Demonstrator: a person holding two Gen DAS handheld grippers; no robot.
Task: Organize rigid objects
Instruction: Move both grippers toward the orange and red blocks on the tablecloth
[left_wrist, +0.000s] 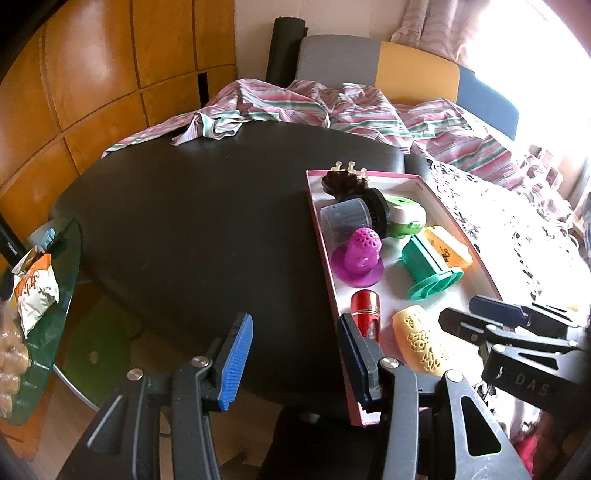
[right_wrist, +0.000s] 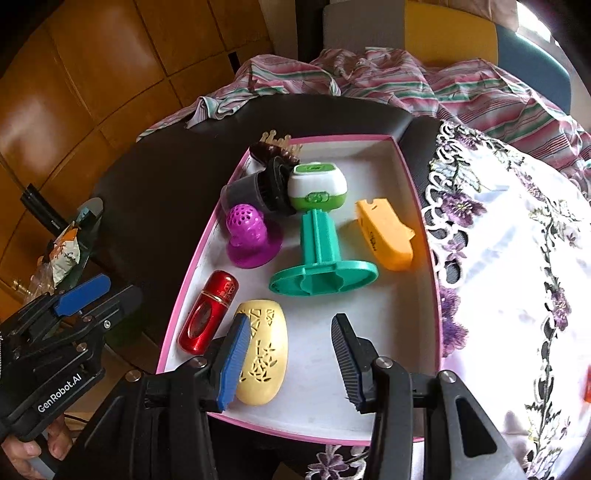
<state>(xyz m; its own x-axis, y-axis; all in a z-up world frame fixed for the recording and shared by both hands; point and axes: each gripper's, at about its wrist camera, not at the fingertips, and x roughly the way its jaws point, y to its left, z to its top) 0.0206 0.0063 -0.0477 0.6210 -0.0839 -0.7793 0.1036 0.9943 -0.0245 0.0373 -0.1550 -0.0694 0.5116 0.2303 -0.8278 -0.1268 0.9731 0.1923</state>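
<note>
While the left gripper (left_wrist: 293, 360) hangs with its jaws spread wide and nothing between them, its own camera shows it straddling the near left wall of the pink-rimmed tray (left_wrist: 325, 258), one finger over the dark table (left_wrist: 184, 221) and the other over the tray's inside, likely so it can wait close by without blocking the contents. From this view the tray already holds the rigid pieces: a purple perforated dome (left_wrist: 356, 258), a green spool (left_wrist: 430, 271), a red capsule (left_wrist: 365, 310), a cream carved case (left_wrist: 421, 341), an orange case (left_wrist: 448, 247), a clear cup with black cap (left_wrist: 351, 219), a white and green box (left_wrist: 404, 218) and a dark hair clip (left_wrist: 341, 182) at the far end. Striped cloth (left_wrist: 332, 107) lies bunched beyond the table. Seen from the right wrist, the right gripper (right_wrist: 291, 360) is likewise parted and empty, poised over the tray's near end, its left pad in front of the cream carved case and the bare white floor under the gap. Items lie on their sides, packed toward the far left corner, which leaves room on the right. At the picture's right edge a small red-orange thing (right_wrist: 587, 384) shows on the flowered cloth (right_wrist: 517, 258); what it is I cannot tell. Sorting looks nearly finished.
</note>
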